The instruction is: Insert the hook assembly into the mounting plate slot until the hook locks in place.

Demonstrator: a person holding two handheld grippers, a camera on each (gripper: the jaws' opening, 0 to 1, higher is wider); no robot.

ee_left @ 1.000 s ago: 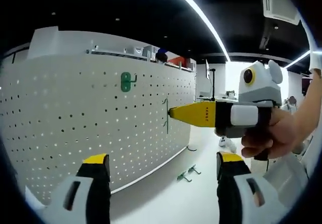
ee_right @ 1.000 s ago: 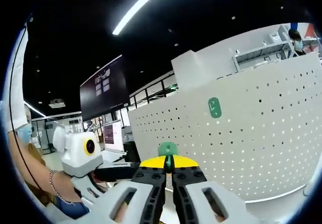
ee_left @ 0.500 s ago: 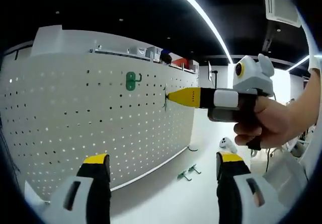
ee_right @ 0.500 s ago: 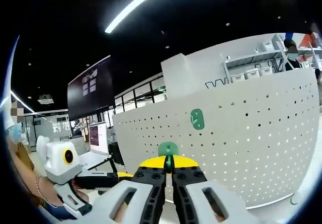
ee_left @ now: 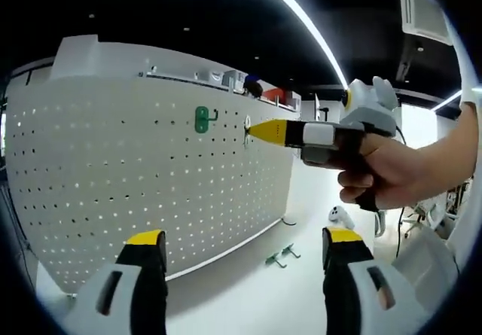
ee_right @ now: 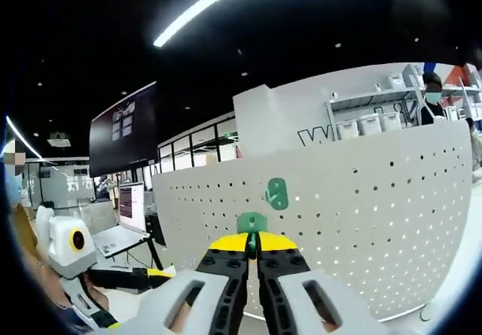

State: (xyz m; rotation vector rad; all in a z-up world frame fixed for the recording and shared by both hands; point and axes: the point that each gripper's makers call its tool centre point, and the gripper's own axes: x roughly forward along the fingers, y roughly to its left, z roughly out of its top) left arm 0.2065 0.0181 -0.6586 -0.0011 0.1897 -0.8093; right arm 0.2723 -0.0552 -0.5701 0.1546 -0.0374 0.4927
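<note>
Moved: right gripper (ee_left: pixel 252 129) has risen, tip now against the pegboard (ee_left: pixel 113 184).
Right gripper: clamped on a green hook (ee_right: pixel 251 222).
Left gripper (ee_left: pixel 237 263): jaws apart, holding nothing.
Pegboard: white, upright; another green hook (ee_left: pixel 202 119) hangs far left.
Table (ee_left: pixel 248 297): white, spare hooks (ee_left: pixel 279 257) near pegboard.
Room: dark ceiling, light strip (ee_left: pixel 301 19).
Writing: none readable.

No words, numbers or brand marks are showing clearly enough to read. A dark wall screen (ee_right: pixel 124 128), up and to the left of the right claw (ee_right: pixel 252 246), is displaying pale blocks too small to make out, and dark zigzag strokes (ee_right: pixel 312 135) above the pegboard (ee_right: pixel 361 199) are staying illegible.
</note>
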